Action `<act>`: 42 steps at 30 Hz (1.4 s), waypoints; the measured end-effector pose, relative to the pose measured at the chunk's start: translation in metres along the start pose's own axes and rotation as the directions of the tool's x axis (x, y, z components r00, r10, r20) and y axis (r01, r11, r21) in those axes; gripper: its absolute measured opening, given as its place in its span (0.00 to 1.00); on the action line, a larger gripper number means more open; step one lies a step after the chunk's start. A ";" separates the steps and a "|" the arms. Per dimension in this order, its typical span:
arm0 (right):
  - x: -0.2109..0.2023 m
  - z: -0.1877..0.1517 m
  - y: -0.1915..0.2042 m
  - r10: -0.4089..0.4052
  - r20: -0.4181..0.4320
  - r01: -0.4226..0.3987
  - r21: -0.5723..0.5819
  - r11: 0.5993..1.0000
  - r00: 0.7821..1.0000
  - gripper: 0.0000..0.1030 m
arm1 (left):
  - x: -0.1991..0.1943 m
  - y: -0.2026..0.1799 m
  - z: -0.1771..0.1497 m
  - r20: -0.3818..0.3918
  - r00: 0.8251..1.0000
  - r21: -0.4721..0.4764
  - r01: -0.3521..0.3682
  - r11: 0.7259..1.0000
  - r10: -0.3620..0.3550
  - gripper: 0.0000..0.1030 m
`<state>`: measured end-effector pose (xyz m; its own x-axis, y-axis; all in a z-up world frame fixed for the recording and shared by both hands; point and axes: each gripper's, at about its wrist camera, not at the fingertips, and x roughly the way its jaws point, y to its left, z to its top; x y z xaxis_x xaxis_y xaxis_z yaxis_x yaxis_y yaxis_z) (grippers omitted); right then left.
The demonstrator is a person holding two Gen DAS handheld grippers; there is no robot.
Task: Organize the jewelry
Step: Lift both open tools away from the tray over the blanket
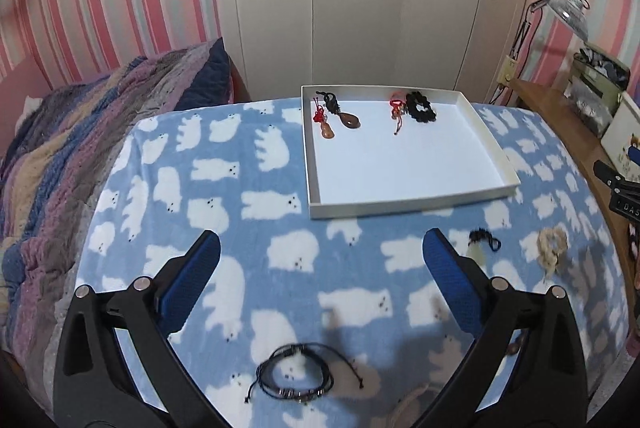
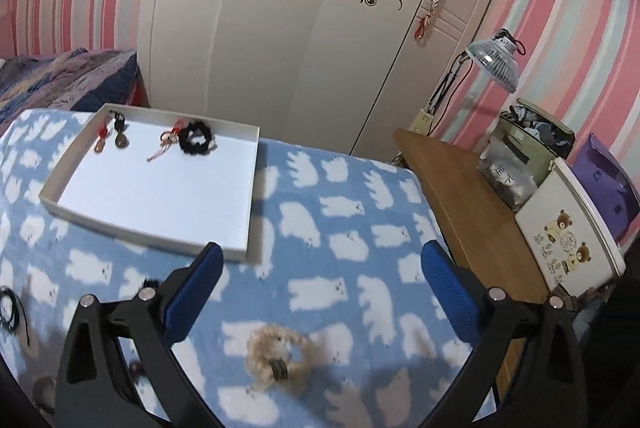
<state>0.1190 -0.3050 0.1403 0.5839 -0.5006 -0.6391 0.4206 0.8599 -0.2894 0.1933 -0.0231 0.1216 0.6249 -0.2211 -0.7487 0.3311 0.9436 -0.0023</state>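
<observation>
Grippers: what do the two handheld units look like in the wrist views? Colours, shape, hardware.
Both match. The left gripper and right gripper each have two black plastic linkage arms with slotted cut-outs and round silver pivot pins, ending in blue textured pads. No cables, markings, sleeves or hands show in either view.

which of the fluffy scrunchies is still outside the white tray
The beige fluffy scrunchie lies on the polar-bear blanket; the black fluffy scrunchie is already inside the shallow white tray.
</observation>
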 end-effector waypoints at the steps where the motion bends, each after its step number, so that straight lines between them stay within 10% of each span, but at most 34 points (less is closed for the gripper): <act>1: -0.005 -0.005 0.000 0.006 0.002 -0.006 -0.001 1.000 1.000 0.96 | -0.004 -0.001 -0.004 0.005 1.000 0.003 -0.001 1.000 0.001 0.97; 13: -0.015 -0.041 -0.025 0.132 -0.011 -0.128 0.162 0.978 0.991 0.96 | -0.014 -0.014 -0.028 0.026 1.000 -0.027 0.018 0.999 -0.018 0.97; 24: -0.013 -0.056 -0.032 0.046 0.002 -0.045 0.162 0.986 0.999 0.96 | -0.016 -0.008 -0.029 0.089 0.996 -0.176 0.037 0.984 -0.022 0.97; 35: 0.023 -0.068 -0.048 0.239 -0.097 -0.209 0.245 0.947 0.966 0.96 | 0.040 -0.074 -0.021 -0.129 0.991 -0.034 0.039 0.999 -0.043 0.97; 42: 0.046 -0.078 -0.036 0.202 -0.181 -0.184 0.114 0.976 0.962 0.96 | 0.081 -0.124 -0.023 -0.240 0.965 0.020 0.112 0.993 -0.104 0.97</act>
<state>0.0763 -0.3515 0.0655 0.5213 -0.2898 -0.8027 0.3827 0.9201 -0.0836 0.1864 -0.1522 0.0463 0.3986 -0.2524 -0.8817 0.4132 0.9077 -0.0730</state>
